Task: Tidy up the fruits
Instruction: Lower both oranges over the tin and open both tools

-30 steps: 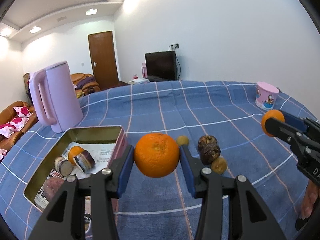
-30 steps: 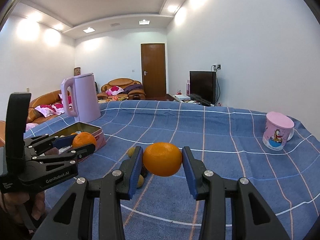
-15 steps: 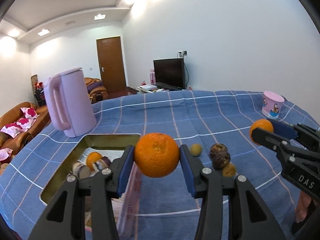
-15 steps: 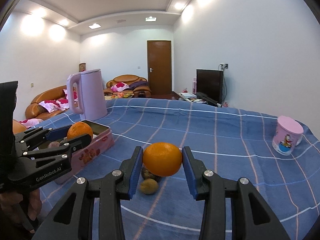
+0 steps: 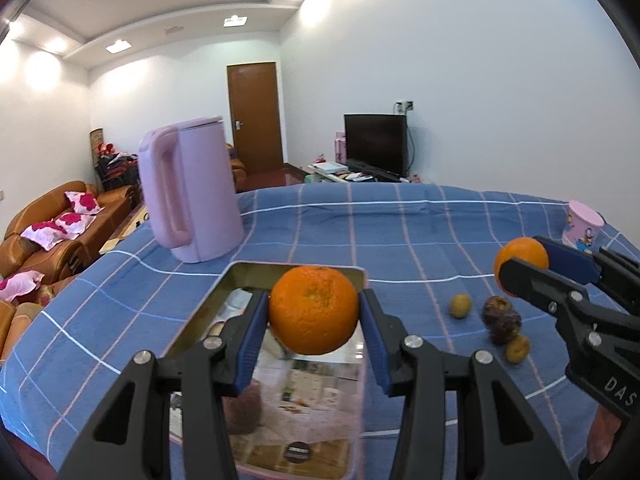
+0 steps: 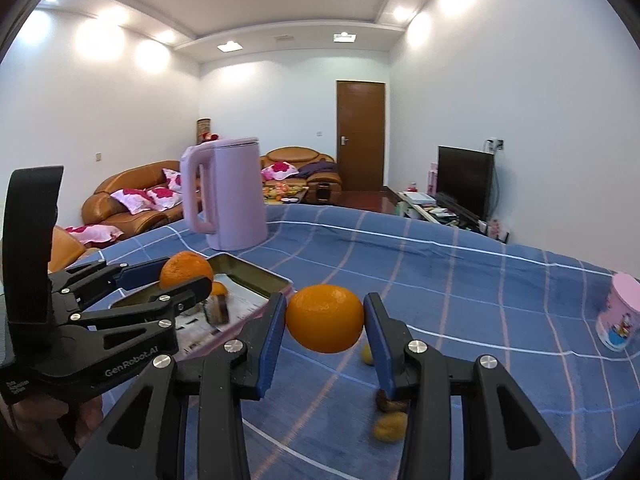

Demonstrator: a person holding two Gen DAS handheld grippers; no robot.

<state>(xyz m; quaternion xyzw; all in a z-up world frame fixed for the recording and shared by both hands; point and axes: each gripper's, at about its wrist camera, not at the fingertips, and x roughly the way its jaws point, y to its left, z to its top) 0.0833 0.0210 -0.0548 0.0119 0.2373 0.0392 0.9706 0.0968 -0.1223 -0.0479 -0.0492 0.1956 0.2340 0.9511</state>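
Note:
My left gripper [image 5: 314, 316] is shut on an orange [image 5: 313, 309] and holds it above the open metal tin [image 5: 224, 288]. The tin holds a small orange [image 6: 219, 289], a dark sliced fruit [image 6: 217, 310] and other pieces, partly hidden by my fingers. My right gripper [image 6: 325, 320] is shut on a second orange [image 6: 325, 318], in the air just right of the tin [image 6: 256, 276]. The left wrist view shows that orange [image 5: 521, 258] at the right edge. Several small fruits lie on the blue checked cloth: a green one [image 5: 460, 305], a dark wrinkled one [image 5: 500, 318] and a brown one [image 5: 517, 348].
A tall pink kettle [image 5: 192, 188] stands behind the tin. A pink cartoon cup [image 6: 618, 316] sits at the far right of the table. Beyond the table edge are brown sofas [image 6: 132, 200], a door and a television [image 6: 464, 180].
Both grippers have moved left with their oranges. The left one now hangs over the tin instead of beside it, and the right one has come up close to the tin.

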